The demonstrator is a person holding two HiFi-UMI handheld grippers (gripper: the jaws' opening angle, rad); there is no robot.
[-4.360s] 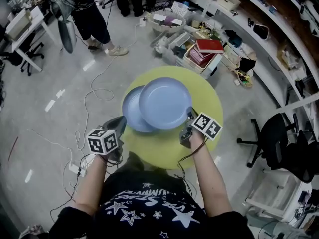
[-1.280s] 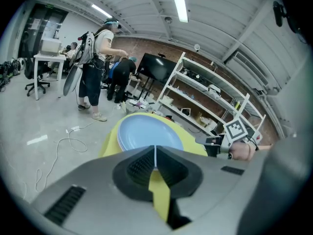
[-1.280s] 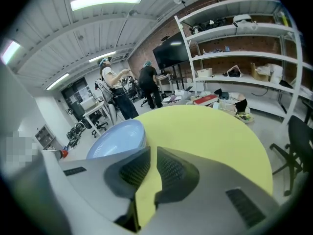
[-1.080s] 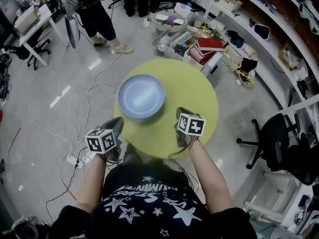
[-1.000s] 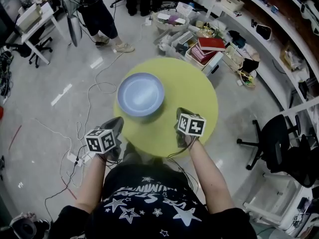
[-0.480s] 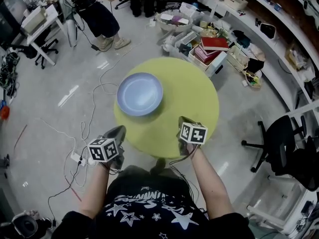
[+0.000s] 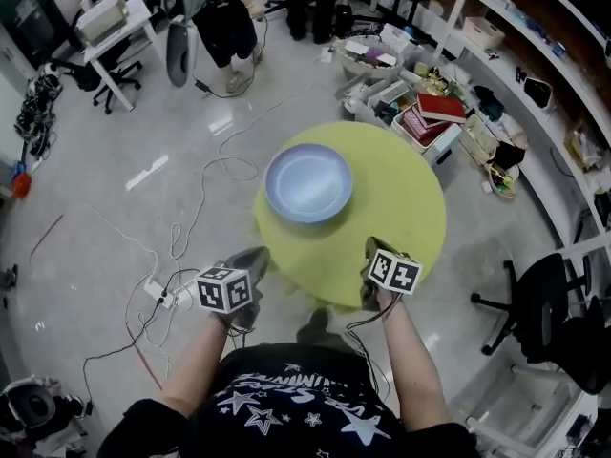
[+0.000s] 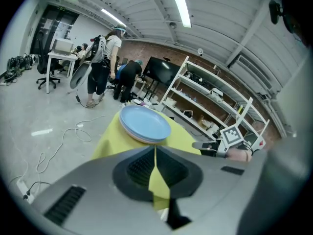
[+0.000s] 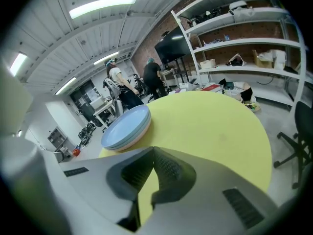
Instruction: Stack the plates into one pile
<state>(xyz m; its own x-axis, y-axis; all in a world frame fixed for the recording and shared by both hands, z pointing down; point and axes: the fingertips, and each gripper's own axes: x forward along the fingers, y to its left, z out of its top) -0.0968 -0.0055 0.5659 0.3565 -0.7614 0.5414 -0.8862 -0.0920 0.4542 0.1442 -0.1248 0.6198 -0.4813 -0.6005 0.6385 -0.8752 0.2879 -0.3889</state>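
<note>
On the round table (image 7: pixel 406 213), toward its far left part, sits the pile of plates (image 7: pixel 308 182); they are pale blue, smooth and shallow, with low raised rims, and from the side their edges show as thin layers one upon another, nested squarely into a single stack. The table top is a flat, matte yellow-green disc, bare around the pile. My left fingers (image 8: pixel 155 152) are clenched tip to tip with nothing between them; they are broad grey plastic with ribbed dark pads, and they hang off the table's near left edge, over the floor, well apart from the plates. My right fingers (image 9: pixel 151 151) are likewise pressed together and empty, over the near right rim of the table, pointing across the yellow surface with the pile off to their left. Each gripper carries a white cube with black square markers. Pale, glossy grey floor (image 7: pixel 115 208) spreads around the table, crossed by thin looping cables (image 7: pixel 196 213); long shelves (image 7: pixel 535 55) with boxes line the right wall; a black office chair (image 7: pixel 535 299) stands near them.
</note>
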